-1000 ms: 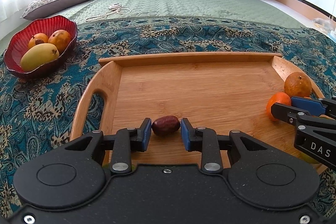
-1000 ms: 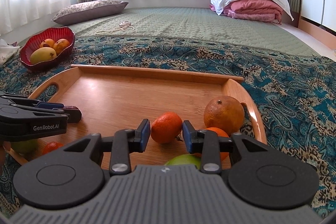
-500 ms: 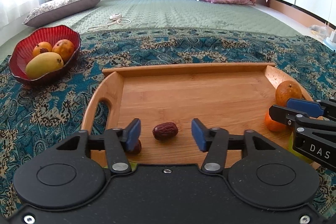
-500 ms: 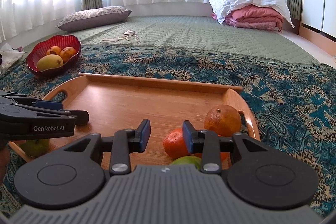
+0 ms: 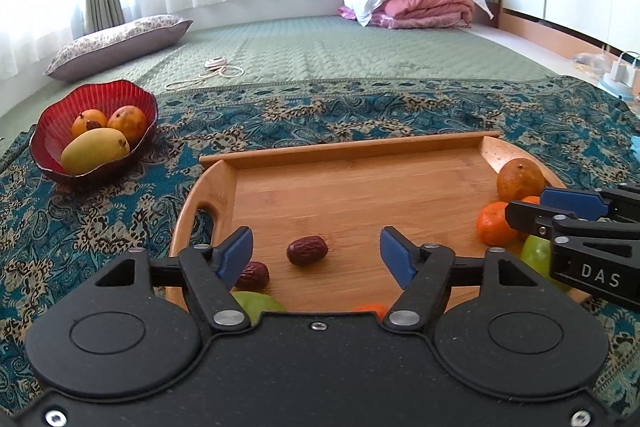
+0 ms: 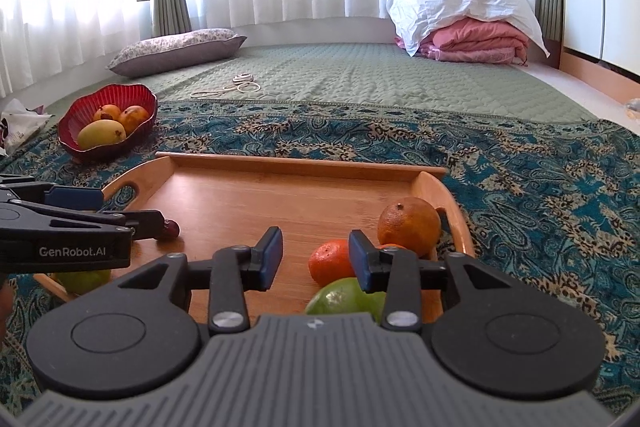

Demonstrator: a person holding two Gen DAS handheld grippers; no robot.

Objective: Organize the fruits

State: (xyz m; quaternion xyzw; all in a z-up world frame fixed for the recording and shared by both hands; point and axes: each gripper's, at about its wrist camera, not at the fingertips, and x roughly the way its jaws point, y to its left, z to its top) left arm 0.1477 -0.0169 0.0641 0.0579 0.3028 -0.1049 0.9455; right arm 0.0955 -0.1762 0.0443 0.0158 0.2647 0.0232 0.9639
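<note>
Where right view hides, second date [image 5: 253, 275] shows.

Tray [image 5: 348, 151]: 2 red dates [image 5: 307, 250], 3 oranges [image 6: 409, 225], 2 green apples [image 6: 346, 297]. Red bowl [image 5: 102, 99]: 1 mango [image 5: 95, 150], 2 orange-red fruits [image 5: 127, 119]. Pillows: 2 [image 5: 116, 45].

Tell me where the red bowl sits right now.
The red bowl sits on the patterned blanket, far left in both wrist views, beyond the wooden tray's left handle, holding a mango and two smaller fruits.
</note>
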